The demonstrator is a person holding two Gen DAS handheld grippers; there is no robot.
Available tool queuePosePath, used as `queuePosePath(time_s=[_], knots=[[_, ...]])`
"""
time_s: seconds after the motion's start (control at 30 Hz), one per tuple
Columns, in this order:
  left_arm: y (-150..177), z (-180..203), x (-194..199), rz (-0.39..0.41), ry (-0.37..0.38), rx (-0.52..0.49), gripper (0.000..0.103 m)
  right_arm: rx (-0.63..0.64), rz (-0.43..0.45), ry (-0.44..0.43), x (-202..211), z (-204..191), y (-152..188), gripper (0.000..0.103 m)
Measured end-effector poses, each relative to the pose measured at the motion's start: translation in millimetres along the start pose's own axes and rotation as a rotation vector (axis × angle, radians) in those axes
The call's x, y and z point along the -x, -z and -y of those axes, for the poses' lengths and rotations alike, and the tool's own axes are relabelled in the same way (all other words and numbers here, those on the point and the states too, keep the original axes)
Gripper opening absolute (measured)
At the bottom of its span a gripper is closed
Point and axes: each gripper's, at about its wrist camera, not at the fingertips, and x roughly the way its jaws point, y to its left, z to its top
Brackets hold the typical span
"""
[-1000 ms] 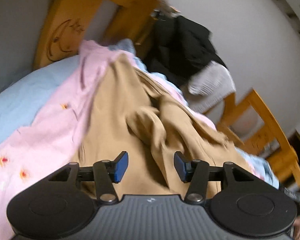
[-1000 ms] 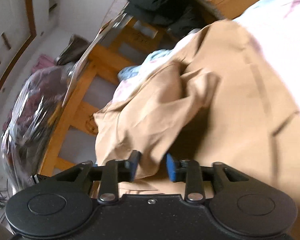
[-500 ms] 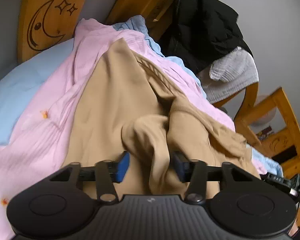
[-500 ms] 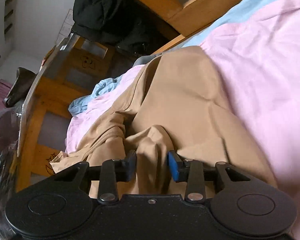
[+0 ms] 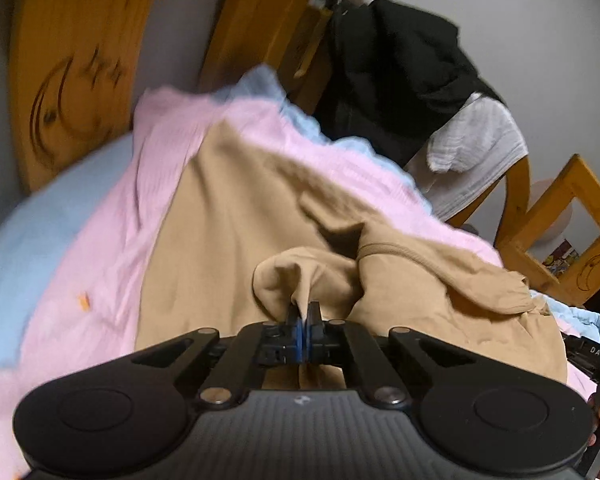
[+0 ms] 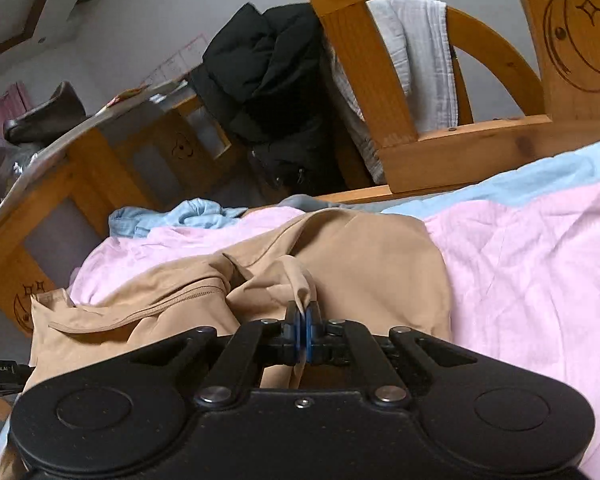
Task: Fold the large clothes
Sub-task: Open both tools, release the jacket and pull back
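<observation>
A large tan garment (image 5: pixel 228 240) lies crumpled on a pink blanket (image 5: pixel 112 240) on the bed. It also shows in the right wrist view (image 6: pixel 372 264). My left gripper (image 5: pixel 302 312) is shut on a bunched fold of the tan garment near its near edge. My right gripper (image 6: pixel 302 312) is shut on another raised fold of the same garment. A stitched seam (image 6: pixel 172 300) runs across the cloth to the left of the right gripper.
A wooden headboard with moon and stars (image 5: pixel 72 80) stands behind the bed. A black jacket (image 5: pixel 396 80) and a white cloth (image 5: pixel 472 148) hang on a wooden frame. A light blue sheet (image 6: pixel 520 180) lies under the blanket. The bed's wooden side rail (image 6: pixel 40 240) is at the left.
Both grippers have closed on folds of the tan garment; they were open around the cloth before. Both have dropped lower toward the bed.
</observation>
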Motion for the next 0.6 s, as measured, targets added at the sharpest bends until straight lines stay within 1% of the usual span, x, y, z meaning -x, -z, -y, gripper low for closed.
queuePosePath(time_s=[0.03, 0.1, 0.13, 0.2, 0.23, 0.3, 0.33, 0.37, 0.4, 0.47, 0.5, 0.53, 0.57, 0.6], knots=[[-1.0, 1.4, 2.4, 0.008, 0.003, -0.015, 0.001, 0.015, 0.021, -0.005, 3.9, -4.7, -0.1, 0.001], [0.5, 3.2, -4.5, -0.009, -0.021, -0.052, 0.001, 0.086, 0.052, 0.004, 7.2, -15.1, 0.3, 0.001], [2.1, 3.2, -10.8, -0.021, -0.035, -0.063, 0.001, 0.101, 0.033, 0.016, 0.7, -16.6, 1.2, 0.001], [4.6, 2.0, -19.0, -0.035, -0.045, -0.045, 0.001, 0.088, -0.048, 0.041, -18.0, -8.9, 1.9, 0.001], [4.3, 1.5, -17.2, -0.032, -0.040, -0.027, 0.003, 0.089, -0.061, 0.046, -22.6, -7.6, 3.4, 0.002], [3.0, 0.1, -10.3, -0.038, -0.035, -0.028, 0.009, 0.089, -0.059, 0.046, -19.7, -7.7, 4.3, 0.005], [3.1, -0.9, -5.9, -0.042, -0.037, -0.031, 0.022, 0.083, -0.059, 0.042, -15.5, -8.3, 3.8, 0.010], [4.4, -1.0, 0.8, -0.043, -0.049, -0.039, 0.034, 0.085, -0.056, 0.044, -10.7, -8.5, 3.3, 0.019], [6.3, -1.3, 6.5, -0.033, -0.052, -0.049, 0.039, 0.095, -0.049, 0.049, -4.8, -9.1, 3.0, 0.022], [13.5, -1.7, 22.6, -0.014, -0.048, -0.074, 0.053, 0.112, -0.042, 0.048, 9.3, -7.4, 2.3, 0.024], [16.9, -1.4, 29.6, -0.009, -0.049, -0.077, 0.057, 0.116, -0.039, 0.047, 17.6, -6.1, 2.4, 0.026], [21.8, -2.1, 38.1, 0.003, -0.057, -0.073, 0.066, 0.121, -0.036, 0.046, 25.5, -5.3, 3.6, 0.034], [26.8, -2.8, 46.6, 0.016, -0.063, -0.070, 0.069, 0.135, -0.033, 0.049, 35.4, -4.7, 5.7, 0.040], [32.8, -3.1, 56.4, 0.030, -0.064, -0.068, 0.072, 0.148, -0.035, 0.049, 43.0, -4.3, 7.4, 0.042]])
